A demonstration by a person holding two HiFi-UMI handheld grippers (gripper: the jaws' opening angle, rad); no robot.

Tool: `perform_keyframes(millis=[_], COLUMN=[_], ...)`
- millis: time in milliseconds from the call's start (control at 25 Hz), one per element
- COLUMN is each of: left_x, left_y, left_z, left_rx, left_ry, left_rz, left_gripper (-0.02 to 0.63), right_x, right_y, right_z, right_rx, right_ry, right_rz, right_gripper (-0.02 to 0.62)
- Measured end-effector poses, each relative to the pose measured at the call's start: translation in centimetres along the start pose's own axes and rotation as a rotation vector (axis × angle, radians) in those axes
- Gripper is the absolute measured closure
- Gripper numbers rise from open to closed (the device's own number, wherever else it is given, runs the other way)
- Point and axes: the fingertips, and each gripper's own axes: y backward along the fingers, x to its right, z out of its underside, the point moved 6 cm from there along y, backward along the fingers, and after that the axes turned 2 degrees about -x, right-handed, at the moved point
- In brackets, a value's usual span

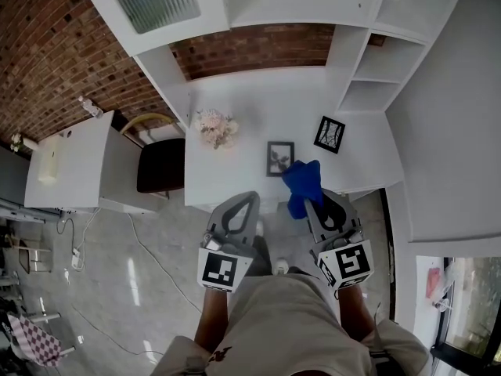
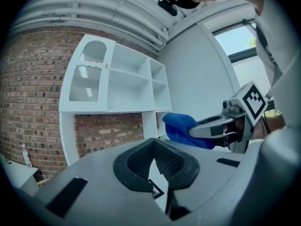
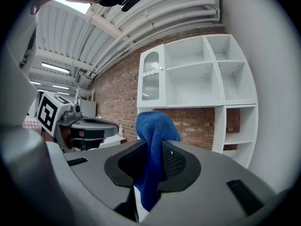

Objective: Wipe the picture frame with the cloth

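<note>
Two picture frames stand on the white desk [image 1: 235,175]: a dark one [image 1: 280,158] near the middle and a black one [image 1: 329,134] further right. My right gripper [image 1: 313,197] is shut on a blue cloth [image 1: 301,180], which hangs just before the desk's front edge, below the dark frame. In the right gripper view the cloth [image 3: 153,126] sticks up between the jaws of that gripper [image 3: 153,160]. The left gripper [image 1: 250,200] hovers beside it, left of the cloth, and holds nothing. In its own view the left gripper [image 2: 155,158] has its pads together, and the cloth [image 2: 181,128] shows to the right.
A bunch of pale flowers [image 1: 215,127] stands on the desk's left part. A dark chair [image 1: 160,165] sits left of the desk, and a white cabinet [image 1: 70,163] beyond it. White shelving [image 1: 376,77] rises behind and to the right, against a brick wall [image 1: 250,49].
</note>
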Motion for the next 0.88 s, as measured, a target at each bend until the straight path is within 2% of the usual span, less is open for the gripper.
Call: perform_keyframes(millis=[400, 880], left_x=[-4.6, -8.2], left_y=[-4.9, -10.3], left_z=[2.5, 6.4], left_rx=[-0.008, -0.036], left_ry=[0.012, 0.024], left_rz=[0.121, 0.306], left_gripper=[0.603, 0.603], right_x=[1.3, 2.6], right_y=[-5.3, -10.2], right_z=[1.0, 3.4], right_rx=[-0.057, -0.125], right_ry=[-0.028, -0.064], right_rz=[0.091, 0.207], right_gripper=[0.526, 0.526])
